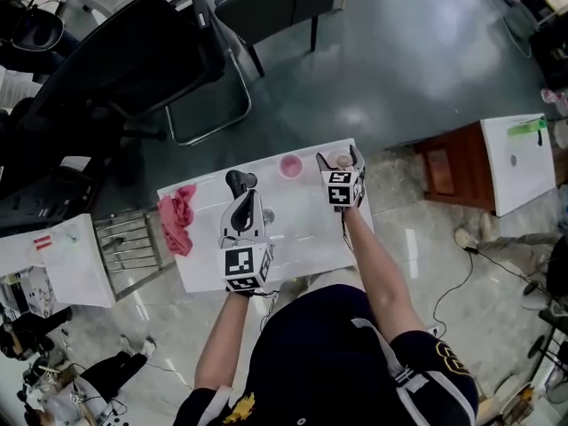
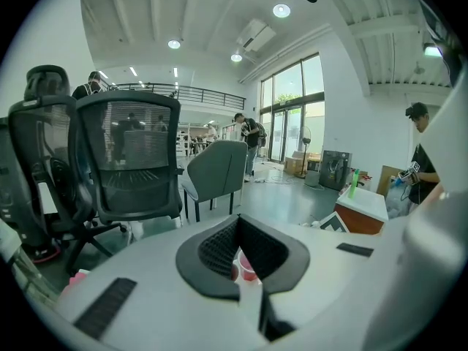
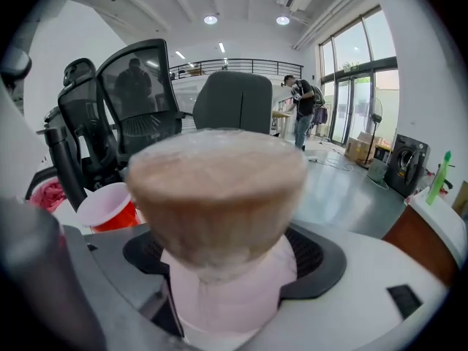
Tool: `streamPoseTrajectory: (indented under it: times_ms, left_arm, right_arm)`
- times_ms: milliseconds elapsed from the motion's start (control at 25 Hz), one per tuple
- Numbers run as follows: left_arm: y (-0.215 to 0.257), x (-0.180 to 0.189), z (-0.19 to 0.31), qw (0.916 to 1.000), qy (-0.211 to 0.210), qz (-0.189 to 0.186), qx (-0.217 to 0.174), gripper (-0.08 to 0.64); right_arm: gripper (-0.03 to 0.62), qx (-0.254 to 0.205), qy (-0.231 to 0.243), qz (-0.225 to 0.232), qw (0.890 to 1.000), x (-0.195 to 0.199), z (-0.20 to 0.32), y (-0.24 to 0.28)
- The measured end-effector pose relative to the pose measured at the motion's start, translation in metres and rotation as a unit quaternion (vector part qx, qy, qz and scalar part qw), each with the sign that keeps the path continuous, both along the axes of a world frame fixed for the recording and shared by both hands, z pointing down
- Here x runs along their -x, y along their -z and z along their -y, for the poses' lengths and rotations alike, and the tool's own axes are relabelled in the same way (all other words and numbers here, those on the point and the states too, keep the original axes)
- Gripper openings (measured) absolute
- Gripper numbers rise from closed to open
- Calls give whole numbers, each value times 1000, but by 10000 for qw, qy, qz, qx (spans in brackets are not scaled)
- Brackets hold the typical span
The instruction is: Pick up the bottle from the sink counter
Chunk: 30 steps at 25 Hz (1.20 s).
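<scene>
Ceiling lamps point(image 2: 280, 10) and tall windows point(image 2: 292, 112) give bright light; glare marks the floor point(image 1: 355, 118). Gripper views bend at the edges; the near bottle point(image 3: 219, 196) is blurred.

We wear a dark navy short-sleeved top point(image 1: 319, 366) with a white stripe point(image 1: 383, 349) across it and yellow emblems point(image 1: 453, 358) near the sleeves. The left claw point(image 1: 240, 181) and the right claw point(image 1: 341, 157) each have a pale grey shell, black ribbed pads point(image 2: 219, 248) and a cube point(image 1: 246, 267) of black-and-white square markers.
</scene>
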<state>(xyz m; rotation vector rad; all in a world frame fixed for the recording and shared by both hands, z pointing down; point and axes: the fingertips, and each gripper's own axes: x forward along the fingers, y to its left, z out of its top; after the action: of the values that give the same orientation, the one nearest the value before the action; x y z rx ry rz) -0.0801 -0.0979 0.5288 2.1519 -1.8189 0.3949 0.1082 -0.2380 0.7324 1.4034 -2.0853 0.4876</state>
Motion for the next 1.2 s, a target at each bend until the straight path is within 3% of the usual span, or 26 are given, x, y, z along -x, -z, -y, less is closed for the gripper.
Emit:
streamPoseTrajectory:
  times_ms: [240, 600, 1200]
  left_arm:
    - [18, -9, -1, 9998, -100, -73, -171, 15]
    - [46, 3, -22, 9988, 20, -128, -463, 15]
    - [82, 16, -76, 9952, -63, -54, -976, 15]
  right_arm:
    - [436, -42, -300, 266, 9992, -6, -11, 51]
    - [436, -478, 30, 888, 9949, 30, -49, 142]
    - [436, -954, 538, 1311, 9853, 71, -137, 232]
